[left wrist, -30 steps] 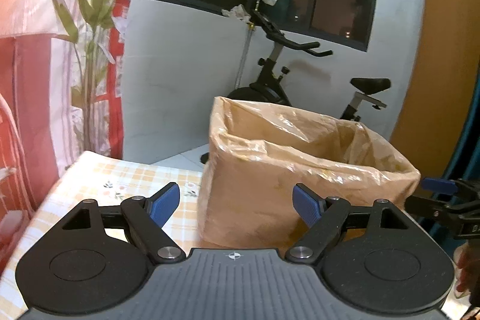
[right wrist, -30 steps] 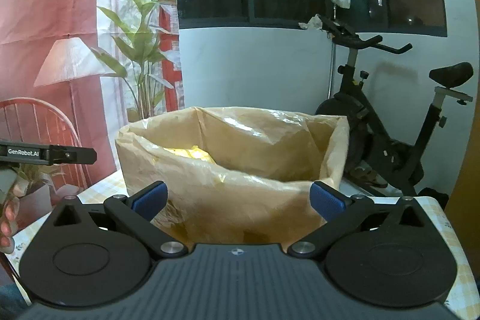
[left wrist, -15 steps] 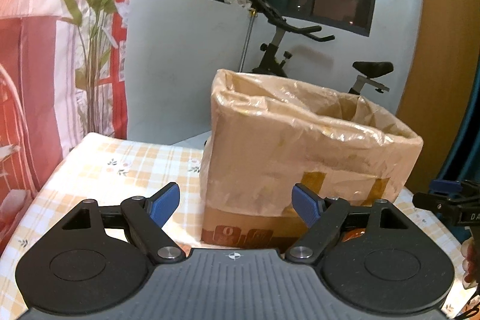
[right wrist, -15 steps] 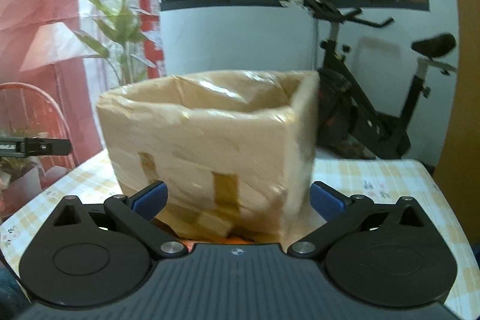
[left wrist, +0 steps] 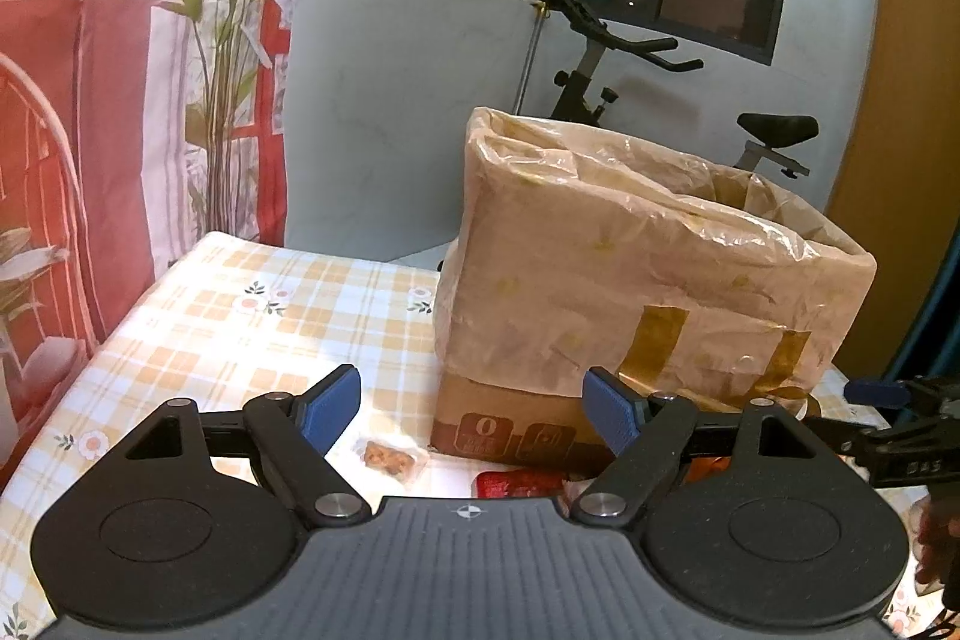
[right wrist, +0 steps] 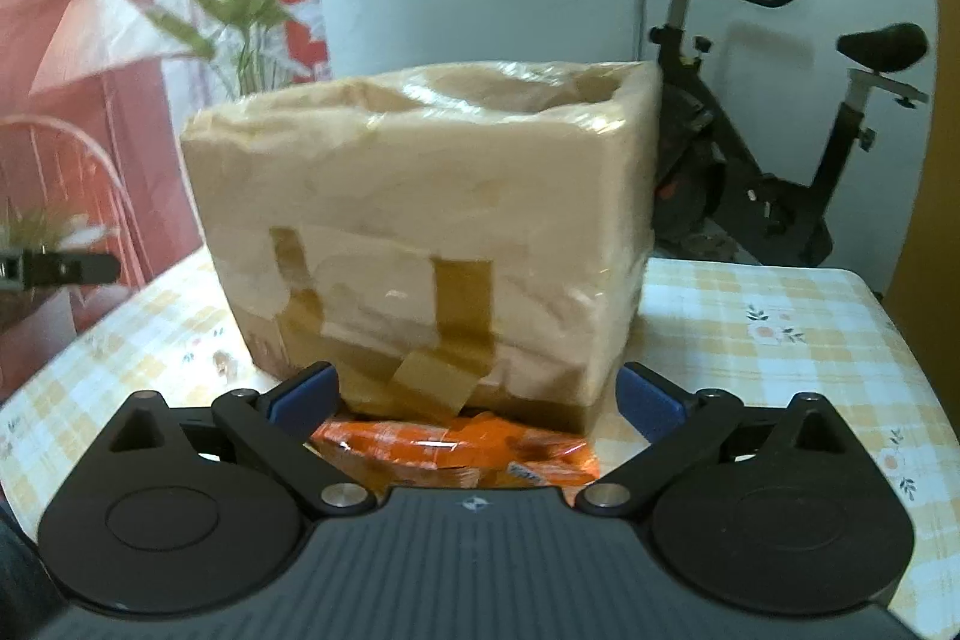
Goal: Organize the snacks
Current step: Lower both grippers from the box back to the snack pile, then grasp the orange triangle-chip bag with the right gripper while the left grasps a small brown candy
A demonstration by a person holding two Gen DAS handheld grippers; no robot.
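Nearest the right gripper (right wrist: 477, 397), an orange snack packet (right wrist: 462, 451) lies flat on the worktop (right wrist: 774, 340) directly ahead of and below its blue fingers (right wrist: 303, 397), which stand wide apart with nothing between them. The packet's long axis runs side to side across the gap, so this hand looks better placed to take it. It is crinkled, shiny foil, its near part hidden by the gripper body. The left gripper (left wrist: 474, 409) also has its fingers spread wide and holds nothing; just beyond them lie a small clear packet of brown pieces (left wrist: 389, 457) and a red packet (left wrist: 519, 484). Behind all the snacks, close to them, stands a cardboard box lined with a tan plastic bag (left wrist: 630, 274), open at the top, on the yellow checked cloth. An exercise bike (right wrist: 774, 172) stands further back.
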